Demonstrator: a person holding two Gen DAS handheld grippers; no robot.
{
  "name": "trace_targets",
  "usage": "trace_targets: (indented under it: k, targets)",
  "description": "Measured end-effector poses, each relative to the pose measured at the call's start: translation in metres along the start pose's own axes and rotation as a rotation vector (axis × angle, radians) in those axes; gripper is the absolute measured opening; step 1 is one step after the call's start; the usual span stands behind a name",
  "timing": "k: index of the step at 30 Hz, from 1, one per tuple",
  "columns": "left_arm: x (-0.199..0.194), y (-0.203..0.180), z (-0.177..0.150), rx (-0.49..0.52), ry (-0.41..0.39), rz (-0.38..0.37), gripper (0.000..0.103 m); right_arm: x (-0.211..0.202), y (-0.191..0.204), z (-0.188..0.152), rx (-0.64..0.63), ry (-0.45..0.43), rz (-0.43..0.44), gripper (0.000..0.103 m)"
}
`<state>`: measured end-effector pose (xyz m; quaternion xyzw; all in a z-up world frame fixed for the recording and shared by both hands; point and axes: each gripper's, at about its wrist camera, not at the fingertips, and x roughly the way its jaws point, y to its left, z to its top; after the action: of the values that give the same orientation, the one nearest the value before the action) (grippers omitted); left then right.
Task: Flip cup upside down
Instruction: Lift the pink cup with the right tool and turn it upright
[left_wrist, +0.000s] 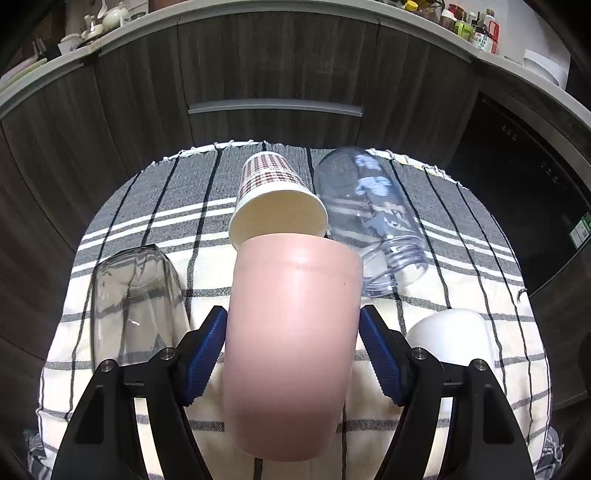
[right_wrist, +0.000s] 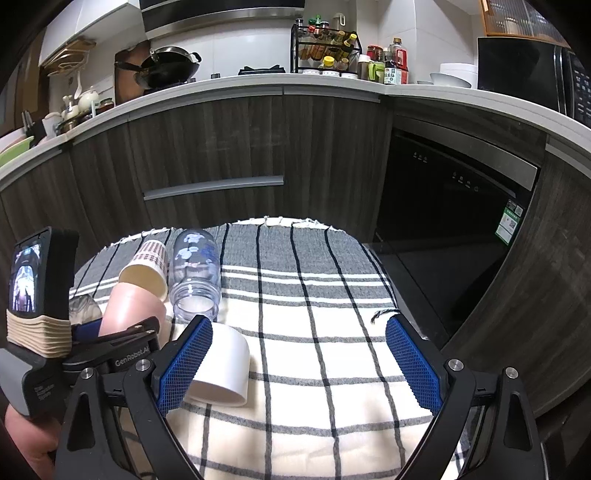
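The pink cup (left_wrist: 291, 343) hid part of the paper cup's (left_wrist: 273, 206) rim. Whether the blue pads (left_wrist: 207, 354) touched it was perhaps unclear.

Pink cup (left_wrist: 291, 332): we see smooth, satin plastic.
Cloth (right_wrist: 314, 325): we see woven, matt fabric.
Tongs' pads (left_wrist: 207, 354): we see ribbed blue rubber.
Bottle (left_wrist: 369, 218): we see clear, glossy plastic.

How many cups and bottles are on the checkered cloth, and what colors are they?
Pink cup: 1
White cup: 1
Patterned paper cup: 1
Clear glass: 1
Clear bottle: 1
Total: 5, all on the checkered cloth.
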<state>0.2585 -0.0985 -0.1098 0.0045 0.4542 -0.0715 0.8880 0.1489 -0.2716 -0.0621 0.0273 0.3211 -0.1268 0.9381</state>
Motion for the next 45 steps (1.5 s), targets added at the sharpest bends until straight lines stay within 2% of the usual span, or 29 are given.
trace_targets:
  k: [8,16,18,24,32,35,38,40,45]
  targets:
    - [-0.04,-0.001,-0.016,-0.023,-0.007,-0.011,0.072,-0.028,-0.006,-0.003,0.006,-0.031,-0.003,0.095]
    - [-0.081,0.0,-0.064,-0.072,0.069,-0.044,0.071,-0.07,-0.023,-0.018,0.013,-0.053,-0.002,0.095]
    - [-0.093,-0.004,-0.077,-0.061,0.061,-0.037,0.071,-0.081,-0.027,-0.023,0.009,-0.054,-0.004,0.095]
    - [-0.12,-0.017,-0.112,-0.042,0.097,-0.089,0.07,-0.111,-0.047,-0.043,0.023,-0.026,-0.009,0.095]
    - [-0.154,-0.029,-0.13,-0.015,0.146,-0.161,0.07,-0.138,-0.059,-0.055,0.046,-0.027,0.004,0.095]
    - [-0.156,-0.031,-0.134,-0.006,0.181,-0.17,0.07,-0.142,-0.059,-0.057,0.052,-0.027,0.022,0.095]
    - [-0.14,-0.028,-0.135,-0.019,0.213,-0.168,0.07,-0.143,-0.056,-0.058,0.045,-0.034,0.025,0.095]
    - [-0.135,-0.029,-0.13,-0.011,0.182,-0.164,0.069,-0.141,-0.054,-0.059,0.038,-0.035,0.018,0.095]
    - [-0.105,-0.033,-0.115,-0.007,0.177,-0.165,0.069,-0.133,-0.057,-0.062,0.057,-0.015,0.019,0.095]
